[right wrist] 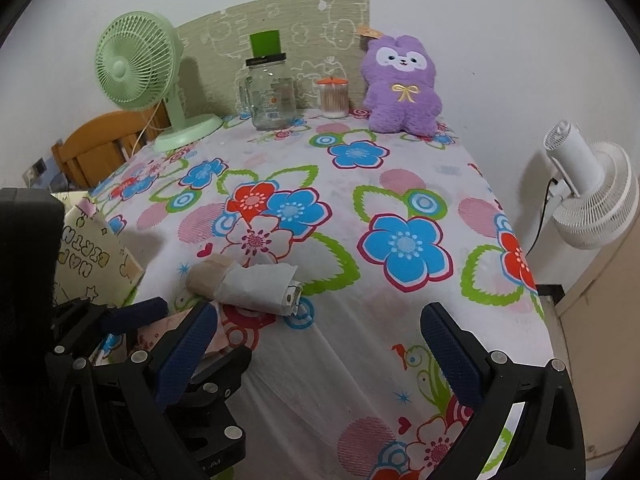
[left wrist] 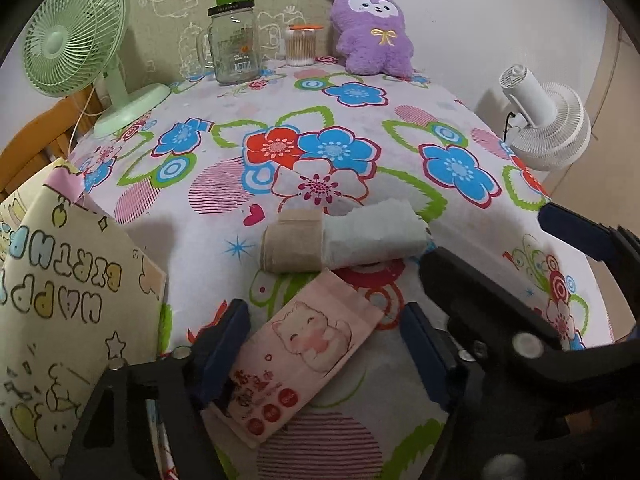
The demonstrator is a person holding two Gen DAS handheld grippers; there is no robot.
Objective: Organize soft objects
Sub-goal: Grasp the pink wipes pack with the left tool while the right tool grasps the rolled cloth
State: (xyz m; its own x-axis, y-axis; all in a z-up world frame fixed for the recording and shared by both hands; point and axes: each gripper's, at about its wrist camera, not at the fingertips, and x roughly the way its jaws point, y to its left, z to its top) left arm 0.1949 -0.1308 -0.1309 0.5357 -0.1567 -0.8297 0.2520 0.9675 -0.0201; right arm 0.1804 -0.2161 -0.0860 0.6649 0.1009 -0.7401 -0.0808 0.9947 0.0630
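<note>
While our left hand-held gripper [left wrist: 326,344] stands half spread around the flat pink cat-print packet [left wrist: 298,354] on the flower-patterned counter [left wrist: 460,216], only its left pad seems to touch it. Our right hand-held gripper [right wrist: 320,354] gapes wide over bare cloth. Just beyond the packet lies a rolled beige-and-white cloth bundle [left wrist: 344,242]. At the far edge, the clear glass jar [left wrist: 234,46] looks empty; the small clear pot [left wrist: 300,46] holds cotton swabs.

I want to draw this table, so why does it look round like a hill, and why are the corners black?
Left wrist view: the fisheye lens bulges the floral tablecloth and blacks out the corners; the left gripper, close around the pink cat packet, looks soft. Right wrist view: same bulge, and the green fan casts a wall shadow.
</note>
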